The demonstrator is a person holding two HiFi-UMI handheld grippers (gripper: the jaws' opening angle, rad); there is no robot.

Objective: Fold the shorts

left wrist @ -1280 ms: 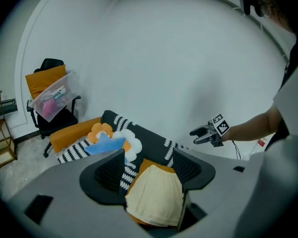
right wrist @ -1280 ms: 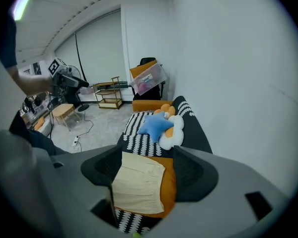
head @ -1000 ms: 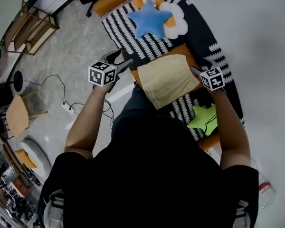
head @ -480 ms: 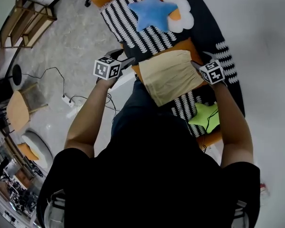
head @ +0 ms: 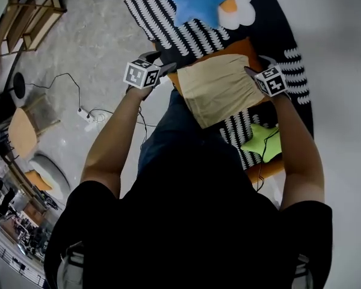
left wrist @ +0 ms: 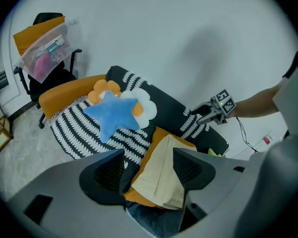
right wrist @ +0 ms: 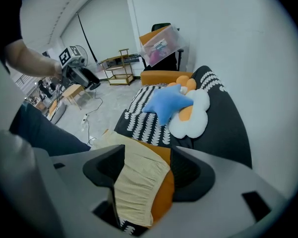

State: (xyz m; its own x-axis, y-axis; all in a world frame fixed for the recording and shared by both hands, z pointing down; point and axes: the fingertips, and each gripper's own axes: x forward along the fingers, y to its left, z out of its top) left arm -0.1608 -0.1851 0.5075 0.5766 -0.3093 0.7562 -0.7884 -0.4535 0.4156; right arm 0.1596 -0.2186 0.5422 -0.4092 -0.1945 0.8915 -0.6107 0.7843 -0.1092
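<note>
Well, the only print close to me is the black-and-white square pattern on each marker cube (head: pixel 141 74). The small label inside the clear bag (left wrist: pixel 43 47) on the office chair (left wrist: pixel 52 81) is too small to read.

The beige shorts (head: pixel 219 89) lie flat on an orange cushion (right wrist: pixel 165 190) at the front edge of the sofa (head: pixel 286 47). My left gripper (head: pixel 166 70) hangs just beside their left edge with its jaws wide apart. In the left gripper view the cloth shows in the gap beyond them, and neither pad touches it. My right gripper (head: pixel 251 72) hangs at the right edge. Its jaws have just been closing a little but stand well apart, and the gathered waistband shows between them, not pinched.

Beyond the shorts, a blue star pillow (head: pixel 195 2) rests against a white flower pillow (head: pixel 243 14). Both sit above a black-and-white patterned throw (head: pixel 162 29). A green star pillow (head: pixel 263 142) lies near the shorts, on my right.

On the grey floor to the left are a power strip (head: pixel 87 118) with a black cable and a wooden rack (head: pixel 30 23). My black shirt (head: pixel 192 221) fills the lower half of the head view. My jeans (head: pixel 174 143) stand against the sofa front, just below the shorts.
</note>
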